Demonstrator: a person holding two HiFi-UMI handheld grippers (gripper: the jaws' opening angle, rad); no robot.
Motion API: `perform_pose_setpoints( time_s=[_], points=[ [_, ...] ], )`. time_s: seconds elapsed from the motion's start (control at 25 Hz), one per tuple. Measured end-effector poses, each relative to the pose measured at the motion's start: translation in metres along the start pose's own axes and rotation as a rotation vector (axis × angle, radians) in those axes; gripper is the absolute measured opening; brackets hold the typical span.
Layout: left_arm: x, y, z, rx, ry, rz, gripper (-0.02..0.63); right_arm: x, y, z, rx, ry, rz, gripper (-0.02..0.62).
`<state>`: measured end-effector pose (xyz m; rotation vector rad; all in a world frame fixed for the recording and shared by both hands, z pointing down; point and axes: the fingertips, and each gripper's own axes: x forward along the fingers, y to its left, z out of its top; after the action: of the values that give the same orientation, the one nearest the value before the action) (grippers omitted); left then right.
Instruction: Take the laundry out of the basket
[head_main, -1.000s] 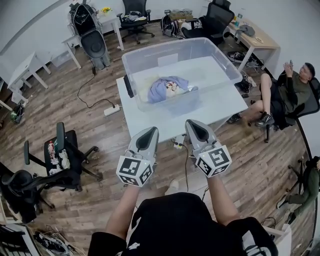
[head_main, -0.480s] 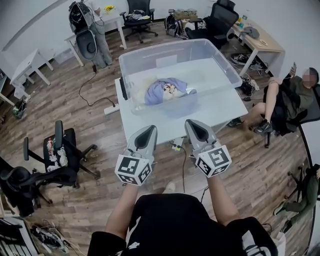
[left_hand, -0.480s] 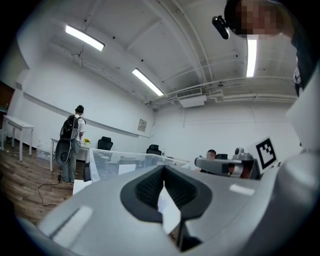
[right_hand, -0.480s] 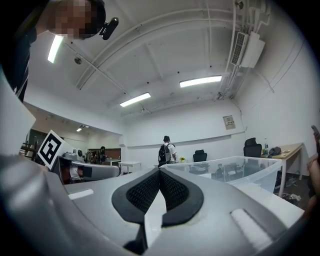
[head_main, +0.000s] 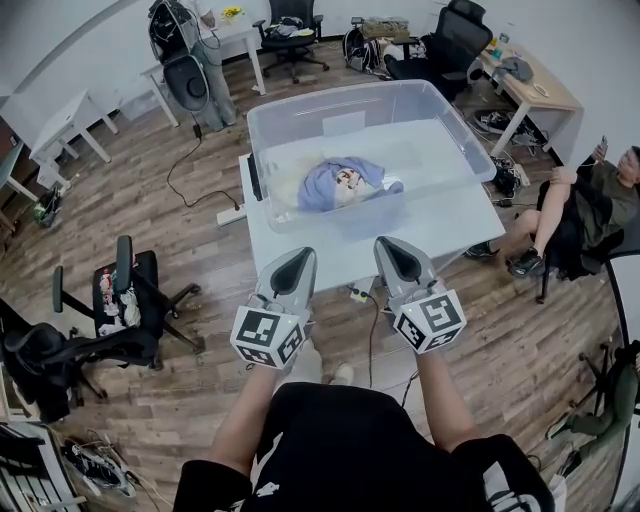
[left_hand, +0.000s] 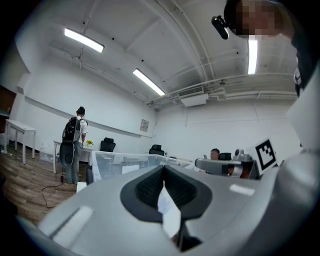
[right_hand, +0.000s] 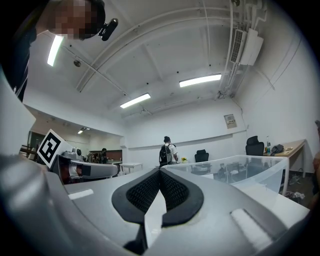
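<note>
The laundry (head_main: 343, 183), a loose heap of pale blue-lilac cloth with a lighter patterned piece in it, lies on the bottom of the basket (head_main: 458, 118), toward that tub's near wall and a little left of its middle. The basket is a large clear plastic tub with no lid, standing on a white table (head_main: 445, 226) in the upper centre of the head view and covering most of the tabletop.

Below the table's near edge, the left gripper (head_main: 298, 260) and the right gripper (head_main: 391, 247) are held side by side, well apart from the basket and from each other, both pointing toward it. Each gripper view shows the two ribbed black pads pressed together at the tip, with nothing between them. Neither tool touches the cloth, the tub or the table. The person's bare forearms run down from the marker cubes to a black shirt at the bottom of the frame.

On the wooden floor (head_main: 130, 215) a white power strip (head_main: 231, 214) lies just left of the table. A black office chair (head_main: 128, 305) stands at centre left. At the upper left a standing person with a backpack (head_main: 200, 55) faces a white desk, and a seated person (head_main: 595, 195) is at the right edge.
</note>
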<state>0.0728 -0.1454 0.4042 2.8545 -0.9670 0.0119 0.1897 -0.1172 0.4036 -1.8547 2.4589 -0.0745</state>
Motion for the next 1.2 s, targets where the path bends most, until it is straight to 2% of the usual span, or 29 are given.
perform_pose_setpoints(
  time_s=[0.6,0.88,1.2],
  points=[
    [0.053,0.055,0.011,0.008,-0.023,-0.036,0.009,0.07,-0.017,-0.001,-0.022,0.009,-0.018,-0.002],
    [0.08,0.078,0.014,-0.006,-0.023,-0.071,0.008,0.106,-0.027,0.002,-0.022,0.011,-0.033,-0.002],
    [0.099,0.11,0.019,-0.019,-0.026,-0.074,0.009,0.139,-0.033,0.003,-0.028,0.019,-0.043,-0.002]
  ],
)
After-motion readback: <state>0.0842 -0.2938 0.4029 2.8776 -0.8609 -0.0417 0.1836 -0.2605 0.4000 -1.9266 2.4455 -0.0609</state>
